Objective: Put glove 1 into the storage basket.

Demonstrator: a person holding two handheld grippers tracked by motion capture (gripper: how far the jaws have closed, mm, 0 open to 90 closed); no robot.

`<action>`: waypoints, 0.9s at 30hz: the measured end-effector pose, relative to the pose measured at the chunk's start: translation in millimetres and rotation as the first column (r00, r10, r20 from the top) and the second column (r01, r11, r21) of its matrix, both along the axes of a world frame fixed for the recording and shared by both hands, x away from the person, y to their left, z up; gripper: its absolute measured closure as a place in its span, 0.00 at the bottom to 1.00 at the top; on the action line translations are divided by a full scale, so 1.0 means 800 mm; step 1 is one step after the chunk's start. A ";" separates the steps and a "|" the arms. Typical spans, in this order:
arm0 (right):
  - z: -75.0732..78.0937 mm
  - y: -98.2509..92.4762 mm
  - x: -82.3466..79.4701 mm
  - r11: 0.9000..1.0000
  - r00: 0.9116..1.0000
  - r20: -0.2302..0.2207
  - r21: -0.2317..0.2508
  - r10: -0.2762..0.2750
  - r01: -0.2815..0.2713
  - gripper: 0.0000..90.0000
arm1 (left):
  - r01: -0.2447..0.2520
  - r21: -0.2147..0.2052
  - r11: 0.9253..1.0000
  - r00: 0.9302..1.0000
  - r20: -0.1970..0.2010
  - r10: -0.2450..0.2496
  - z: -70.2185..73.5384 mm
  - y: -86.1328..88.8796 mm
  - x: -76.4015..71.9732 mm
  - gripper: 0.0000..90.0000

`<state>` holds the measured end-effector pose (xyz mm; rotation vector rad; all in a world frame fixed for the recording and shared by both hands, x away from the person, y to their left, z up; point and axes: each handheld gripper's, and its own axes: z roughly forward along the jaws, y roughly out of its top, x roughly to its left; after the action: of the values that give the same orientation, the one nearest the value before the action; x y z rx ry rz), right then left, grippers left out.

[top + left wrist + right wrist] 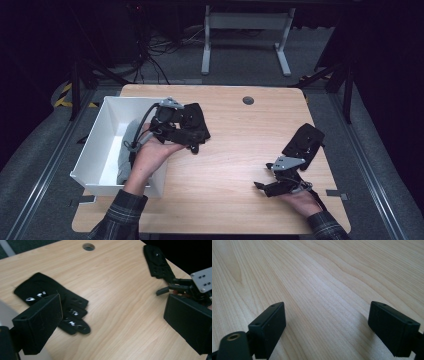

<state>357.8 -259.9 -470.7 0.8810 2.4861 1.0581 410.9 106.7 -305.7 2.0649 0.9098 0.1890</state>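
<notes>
One black glove (196,116) with white marks (47,293) lies on the wooden table beside the white bin. My left gripper (192,136) hovers over its near edge, jaws wide open (112,322), nothing between them. A second black glove (305,141) lies at the table's right side (157,261). My right gripper (261,176) is just in front of that glove, pointing left and low over bare wood. It is open (327,322) and empty. The left gripper view also shows the right gripper (175,287) farther off.
A white bin (98,131) stands on the table's left edge with a grey cloth (128,145) inside. A round cable hole (248,100) sits near the table's far edge. Table legs and cables stand on the floor behind.
</notes>
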 end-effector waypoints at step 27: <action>0.000 0.001 -0.001 1.000 1.000 0.000 -0.001 -0.008 0.008 0.17 | 0.154 0.111 0.982 0.988 -0.031 -0.151 -0.136 -0.092 -0.034 0.04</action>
<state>356.9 -259.5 -470.6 0.8899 2.4809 1.0545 383.6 33.1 -414.7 2.2355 0.7649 0.1384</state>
